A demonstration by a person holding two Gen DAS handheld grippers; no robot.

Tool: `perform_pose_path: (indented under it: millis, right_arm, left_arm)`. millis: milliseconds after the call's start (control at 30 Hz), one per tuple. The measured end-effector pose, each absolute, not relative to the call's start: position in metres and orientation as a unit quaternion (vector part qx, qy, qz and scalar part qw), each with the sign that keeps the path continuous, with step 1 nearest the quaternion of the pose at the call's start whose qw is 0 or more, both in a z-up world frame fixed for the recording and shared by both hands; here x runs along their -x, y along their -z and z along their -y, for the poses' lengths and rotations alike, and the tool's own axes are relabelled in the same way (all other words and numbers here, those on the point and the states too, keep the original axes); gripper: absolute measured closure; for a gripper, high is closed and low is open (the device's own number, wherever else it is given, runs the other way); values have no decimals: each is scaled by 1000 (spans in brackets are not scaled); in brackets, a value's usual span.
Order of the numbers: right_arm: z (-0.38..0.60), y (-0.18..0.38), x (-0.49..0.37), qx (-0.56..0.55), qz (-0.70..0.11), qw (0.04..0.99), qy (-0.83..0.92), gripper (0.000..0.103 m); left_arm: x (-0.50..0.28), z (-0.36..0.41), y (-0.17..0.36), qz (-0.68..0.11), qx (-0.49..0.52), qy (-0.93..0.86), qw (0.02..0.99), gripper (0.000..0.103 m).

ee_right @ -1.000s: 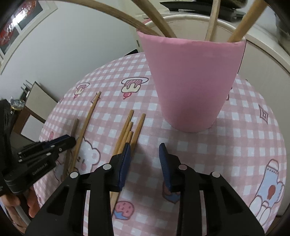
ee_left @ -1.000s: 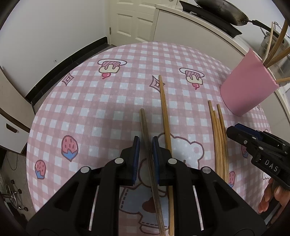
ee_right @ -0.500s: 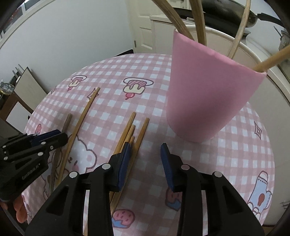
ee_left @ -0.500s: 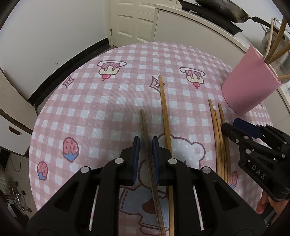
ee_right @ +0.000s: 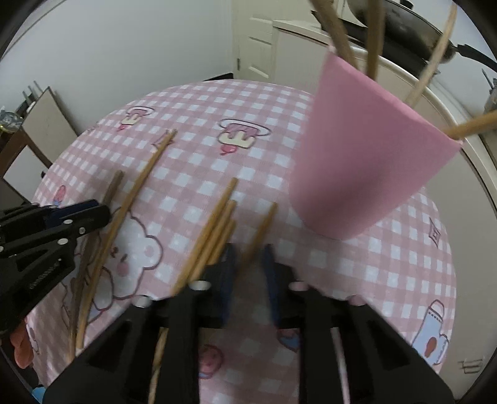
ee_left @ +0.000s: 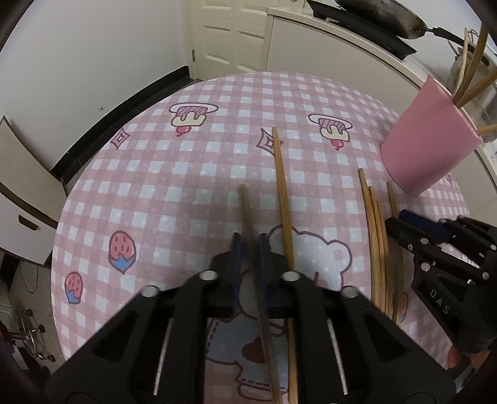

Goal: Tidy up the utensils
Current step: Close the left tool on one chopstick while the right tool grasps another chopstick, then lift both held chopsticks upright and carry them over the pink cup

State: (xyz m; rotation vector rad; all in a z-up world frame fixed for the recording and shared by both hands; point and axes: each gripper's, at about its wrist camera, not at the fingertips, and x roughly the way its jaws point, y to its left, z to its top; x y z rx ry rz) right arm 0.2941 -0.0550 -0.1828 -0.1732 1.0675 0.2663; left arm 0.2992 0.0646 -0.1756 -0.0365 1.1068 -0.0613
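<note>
**Both grippers on chopsticks, pink cup at the table's far right**

Left wrist view: the left gripper [ee_left: 248, 245] has its blue-padded jaws pinched tight on a dark wooden chopstick [ee_left: 245, 205], which runs between the pads and on toward the camera. Just beside it, on its right, a longer light chopstick [ee_left: 281, 186] lies flat on the pink checked tablecloth [ee_left: 155, 174], crossing a printed bear. Farther right lies a cluster of light chopsticks [ee_left: 377, 236], with the right gripper [ee_left: 400, 220] reaching in at their right edge; from here its jaws cannot be read. The pink cup [ee_left: 425, 149] stands upright near the table's far right edge, wooden utensils sticking out of it. A dark pan [ee_left: 382, 15] sits on the white counter behind.

Right wrist view: blurred by motion. The right gripper [ee_right: 248, 258] is closing its jaws, with a single light chopstick [ee_right: 264, 223] between the pads; a firm pinch cannot be made out. Three more chopsticks [ee_right: 217, 223] lie just beside it on the left. The pink cup [ee_right: 366, 155] stands close ahead to the right. The left gripper [ee_right: 93, 211] shows at the left edge.
</note>
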Motion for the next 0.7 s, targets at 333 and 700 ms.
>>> perform_pose_path:
  millis: [333, 700]
  right_arm:
    - [65, 161, -276, 3, -484, 857, -179, 98]
    - [86, 72, -224, -19, -388, 893, -229, 98]
  left_arm:
    - [-273, -70, 149, -510, 51, 51, 857, 96]
    - [-209, -71, 54, -419, 65, 88, 902, 96]
